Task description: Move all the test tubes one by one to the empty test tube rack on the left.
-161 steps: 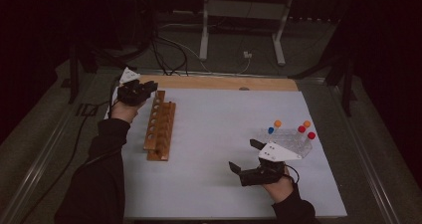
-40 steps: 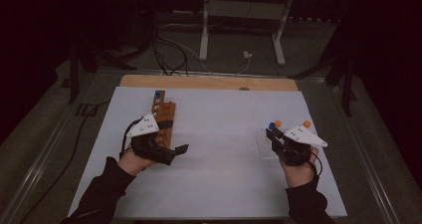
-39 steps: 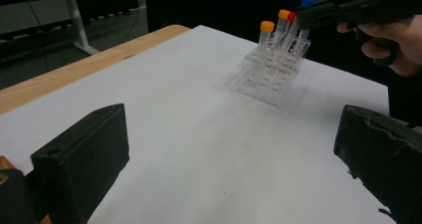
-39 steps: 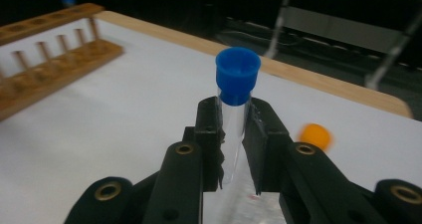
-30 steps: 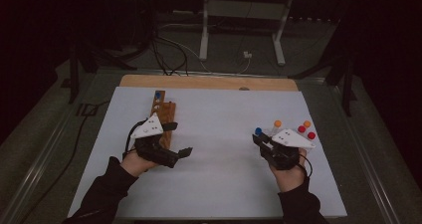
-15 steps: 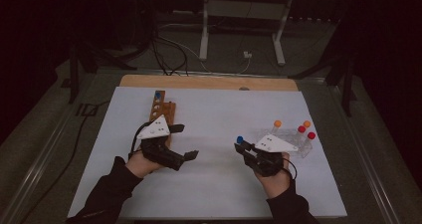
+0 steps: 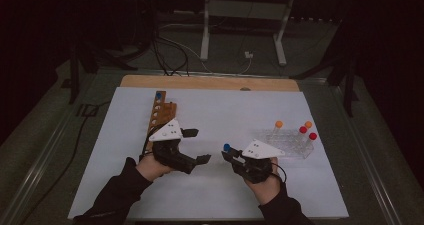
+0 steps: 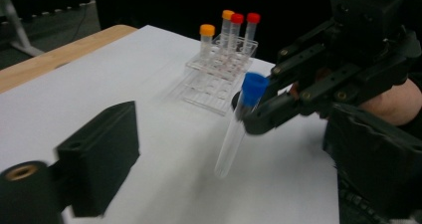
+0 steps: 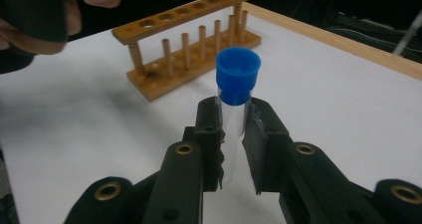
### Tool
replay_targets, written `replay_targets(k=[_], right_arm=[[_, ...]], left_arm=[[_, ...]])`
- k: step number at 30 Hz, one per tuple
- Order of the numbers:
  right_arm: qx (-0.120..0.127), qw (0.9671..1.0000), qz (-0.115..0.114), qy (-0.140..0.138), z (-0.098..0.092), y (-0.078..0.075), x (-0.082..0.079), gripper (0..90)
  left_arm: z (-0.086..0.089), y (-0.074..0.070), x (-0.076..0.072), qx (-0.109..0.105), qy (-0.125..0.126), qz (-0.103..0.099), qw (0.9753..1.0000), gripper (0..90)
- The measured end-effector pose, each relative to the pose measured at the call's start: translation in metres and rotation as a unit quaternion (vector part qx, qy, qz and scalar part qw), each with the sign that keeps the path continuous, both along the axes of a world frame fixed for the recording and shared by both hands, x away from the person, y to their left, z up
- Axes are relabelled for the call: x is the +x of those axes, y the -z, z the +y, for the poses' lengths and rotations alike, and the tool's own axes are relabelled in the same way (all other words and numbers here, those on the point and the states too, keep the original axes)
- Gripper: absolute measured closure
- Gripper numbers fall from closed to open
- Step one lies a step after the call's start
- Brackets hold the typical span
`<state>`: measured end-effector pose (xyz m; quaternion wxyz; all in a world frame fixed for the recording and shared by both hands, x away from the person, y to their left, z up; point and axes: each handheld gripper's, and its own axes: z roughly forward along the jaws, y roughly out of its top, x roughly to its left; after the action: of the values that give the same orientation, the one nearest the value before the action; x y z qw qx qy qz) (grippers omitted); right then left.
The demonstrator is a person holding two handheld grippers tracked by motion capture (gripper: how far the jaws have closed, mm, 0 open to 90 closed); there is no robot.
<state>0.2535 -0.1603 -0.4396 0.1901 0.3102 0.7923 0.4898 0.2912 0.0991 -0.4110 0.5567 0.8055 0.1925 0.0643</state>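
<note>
The right gripper (image 9: 231,134) clamps the blue-capped tube (image 9: 235,104) just below its cap, so the glass hangs free above the white table (image 7: 225,110), between the wooden rack (image 7: 160,112) and the clear rack (image 7: 287,144). The left gripper (image 7: 196,146) waits with jaws apart beside it, probably to receive the tube.

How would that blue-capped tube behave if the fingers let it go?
The blue-capped tube looks clear, empty and thin-walled, so probably light and breakable. Being round and smooth, it would likely roll on the flat white table. The right gripper clamps it just below the cap.
</note>
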Motion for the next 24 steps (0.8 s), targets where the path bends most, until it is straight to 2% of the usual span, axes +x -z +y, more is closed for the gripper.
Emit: replay_targets(k=[2,4,11,15,19,20,24], right_arm=[[-0.001,1.0000,-0.001,-0.006,0.003,0.000,-0.001,76.6],[0.000,0.9999,0.000,-0.010,0.005,0.000,-0.003,76.5],[-0.002,0.9998,0.003,-0.019,0.010,0.002,-0.004,76.5],[-0.003,0.9998,0.005,-0.021,0.011,0.003,-0.004,76.5],[-0.005,0.9997,0.006,-0.022,0.011,0.003,-0.004,76.6],[-0.003,0.9997,0.007,-0.021,0.011,0.003,-0.004,76.5],[-0.003,0.9998,0.007,-0.021,0.011,0.003,-0.004,76.5]], left_arm=[[-0.004,0.000,0.000,-0.003,0.008,0.000,1.0000,16.0],[-0.008,0.001,0.000,0.000,0.013,0.000,0.9999,18.6],[-0.023,0.006,0.001,0.006,0.028,0.006,0.9996,35.6],[-0.030,0.008,0.001,0.010,0.038,0.002,0.9992,46.2],[-0.034,0.010,0.002,0.014,0.042,-0.001,0.9990,56.7],[-0.034,0.010,0.002,0.014,0.044,-0.001,0.9989,62.4],[-0.036,0.010,0.003,0.017,0.049,-0.005,0.9986,69.1]])
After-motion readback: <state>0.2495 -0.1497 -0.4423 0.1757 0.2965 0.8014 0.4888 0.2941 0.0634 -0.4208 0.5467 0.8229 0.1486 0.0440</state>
